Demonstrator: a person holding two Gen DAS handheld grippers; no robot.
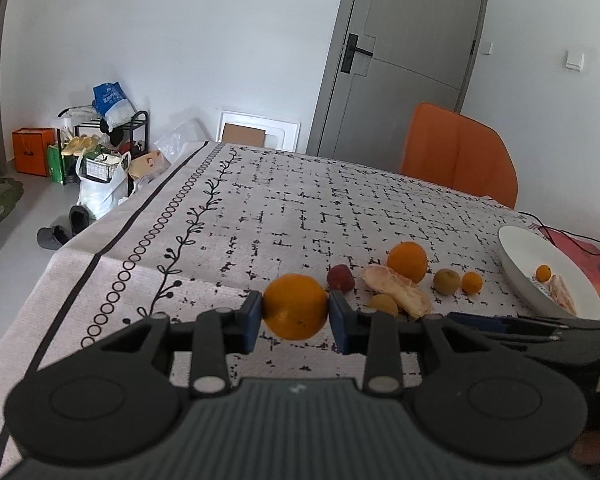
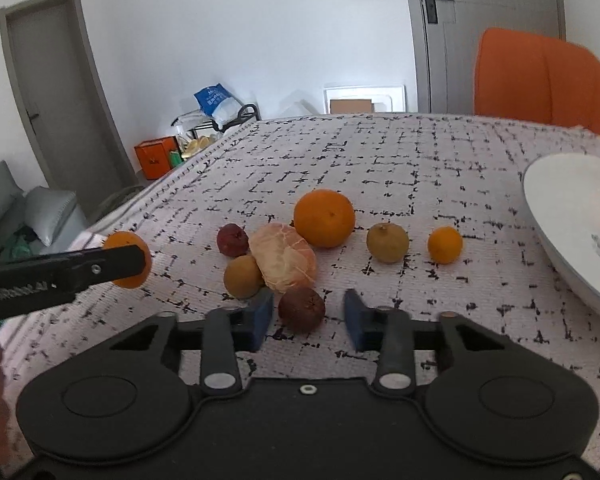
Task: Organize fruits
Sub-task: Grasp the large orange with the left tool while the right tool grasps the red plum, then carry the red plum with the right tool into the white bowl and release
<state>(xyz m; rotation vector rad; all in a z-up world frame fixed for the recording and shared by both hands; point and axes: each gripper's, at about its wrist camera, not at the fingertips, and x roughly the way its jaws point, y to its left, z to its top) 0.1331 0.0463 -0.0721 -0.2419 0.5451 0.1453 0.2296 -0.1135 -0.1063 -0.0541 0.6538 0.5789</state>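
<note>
Orange (image 1: 295, 306) — clamped between the pads of the left hand-held gripper (image 1: 296, 314), lifted off the worktop (image 1: 300, 208), likely bound for the white plate (image 1: 516, 248) at 3 o'clock. Right hand-held gripper (image 2: 308, 316) — jaws apart around a dark red fruit (image 2: 301, 309), not closed. Loose fruit clusters between; bare cloth at 12 o'clock.

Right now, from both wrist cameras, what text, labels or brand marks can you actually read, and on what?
"...AI", end of a white word otherwise too blurred to read: side of the left gripper, which holds an orange.
Blue and white bag on the rack: white print, too small to read.
Orange box on the floor: dark mark, unreadable.
Nothing else legible.
</note>
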